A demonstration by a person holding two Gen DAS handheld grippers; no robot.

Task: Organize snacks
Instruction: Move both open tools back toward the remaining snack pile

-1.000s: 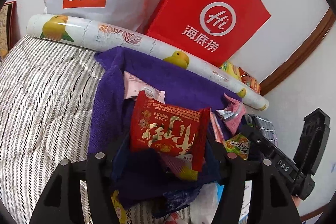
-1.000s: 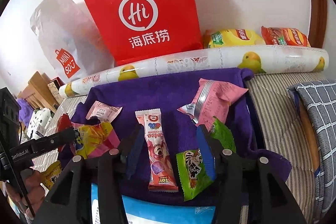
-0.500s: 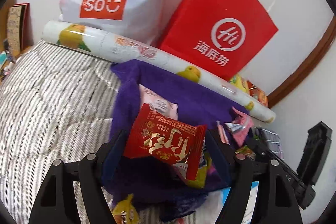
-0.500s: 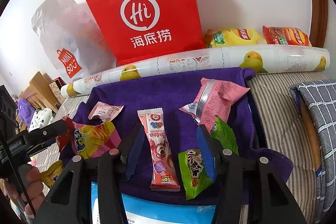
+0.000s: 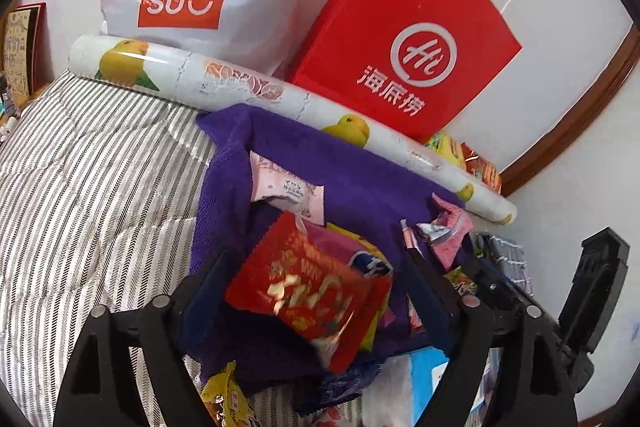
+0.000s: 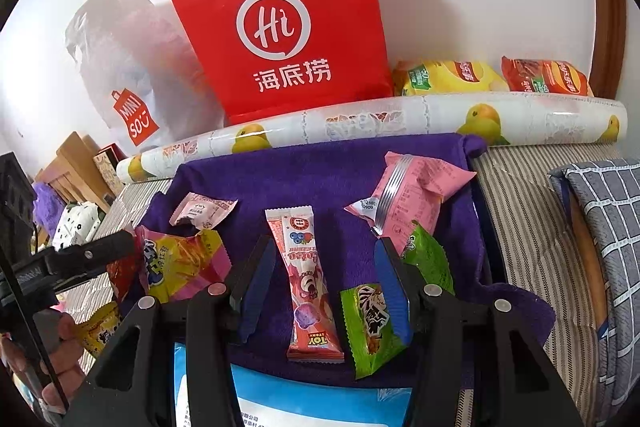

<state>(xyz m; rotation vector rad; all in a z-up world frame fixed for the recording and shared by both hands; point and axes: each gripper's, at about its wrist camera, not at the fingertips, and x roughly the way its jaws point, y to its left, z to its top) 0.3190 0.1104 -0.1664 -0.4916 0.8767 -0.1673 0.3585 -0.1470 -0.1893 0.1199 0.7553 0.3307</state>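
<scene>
Left wrist view: the left gripper [image 5: 316, 283] has just been opening, releasing the red packet [image 5: 308, 291], which lies blurred between the spread jaws on a yellow-pink packet [image 6: 180, 263]. It may slide off that slick packet. The right gripper [image 6: 324, 287] stands part open, empty, over a pink stick packet [image 6: 308, 283]. All rest on a purple towel [image 6: 320, 171] on a striped bed [image 5: 88, 195]; a red bag [image 6: 280, 15] leans against the far wall.

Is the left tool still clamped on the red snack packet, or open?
Open. The left tool has just been opening its jaws; the red snack packet lies loose between them on the purple towel, with gaps either side.
</scene>
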